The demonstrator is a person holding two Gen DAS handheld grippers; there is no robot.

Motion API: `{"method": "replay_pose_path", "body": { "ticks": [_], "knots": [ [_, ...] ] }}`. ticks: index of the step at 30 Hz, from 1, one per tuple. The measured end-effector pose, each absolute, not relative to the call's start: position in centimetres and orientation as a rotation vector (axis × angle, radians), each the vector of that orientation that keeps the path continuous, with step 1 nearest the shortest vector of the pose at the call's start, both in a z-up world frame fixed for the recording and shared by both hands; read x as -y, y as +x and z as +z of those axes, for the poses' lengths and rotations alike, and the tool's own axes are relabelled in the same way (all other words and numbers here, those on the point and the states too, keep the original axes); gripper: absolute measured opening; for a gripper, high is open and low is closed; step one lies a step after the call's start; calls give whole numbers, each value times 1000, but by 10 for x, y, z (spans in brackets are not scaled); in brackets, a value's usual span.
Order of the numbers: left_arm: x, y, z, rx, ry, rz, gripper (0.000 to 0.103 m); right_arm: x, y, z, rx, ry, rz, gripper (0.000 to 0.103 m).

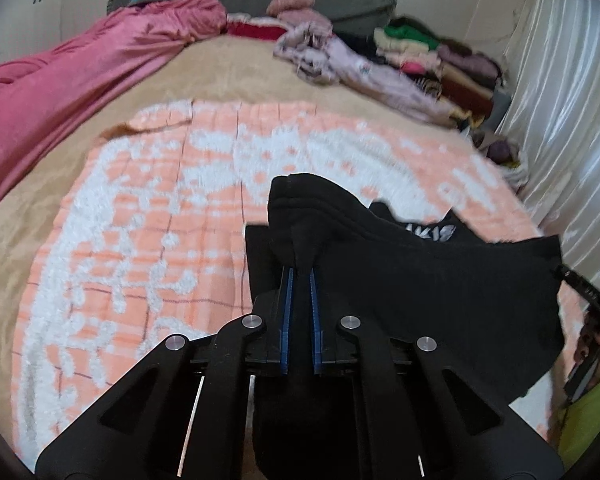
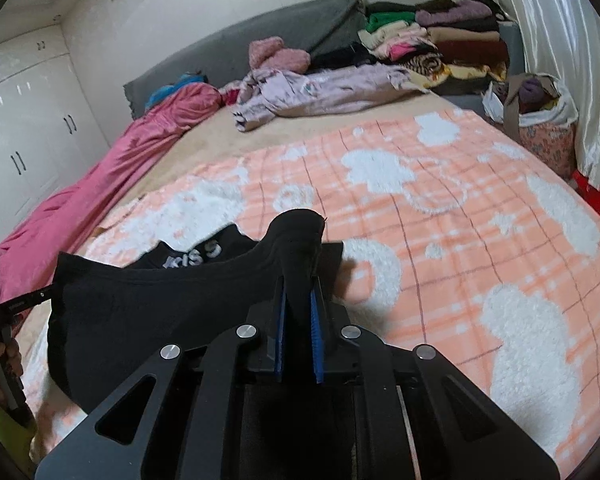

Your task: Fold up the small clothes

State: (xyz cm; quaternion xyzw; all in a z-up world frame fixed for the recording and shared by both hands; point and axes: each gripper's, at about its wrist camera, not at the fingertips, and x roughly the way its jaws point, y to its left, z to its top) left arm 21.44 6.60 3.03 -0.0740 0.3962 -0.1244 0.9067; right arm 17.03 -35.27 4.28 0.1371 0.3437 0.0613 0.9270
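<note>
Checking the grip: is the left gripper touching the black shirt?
Touching. The left wrist view shows the left gripper with its jaws pinched on the black shirt.

We see soft, even indoor light in both views, with dark vignetted corners and strong fisheye bending at the edges. The satin curtain (image 1: 555, 92) carries bright sheen streaks. In the left wrist view, the peach-and-white blanket (image 1: 148, 216) and the stacked clothes (image 1: 431, 64) are smeared by motion blur. The black garment (image 2: 148, 304) shows almost no surface detail, and casts a faint shadow.
</note>
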Motion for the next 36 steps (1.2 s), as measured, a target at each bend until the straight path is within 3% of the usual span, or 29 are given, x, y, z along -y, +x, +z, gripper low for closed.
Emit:
{"method": "replay_pose_path", "body": {
  "ticks": [6,17,21,24,30,36],
  "knots": [
    [-74,227,45,-778,-183,-235,1,357,184,56,-674,253,115,9],
    [-66,263,-17,-918,-129,-146,2,355,236,3,-867,196,19,10],
    [-62,262,-25,-923,-82,-134,3,358,240,-14,-910,196,-18,15],
    [-62,262,-28,-931,-66,-121,7,359,239,-13,-912,186,-46,32],
    [-63,252,-11,-913,-48,-100,12,364,227,4,-886,194,-55,35],
    [-67,227,20,-842,-28,-96,21,363,196,33,-810,214,-21,46]
  ]
}}
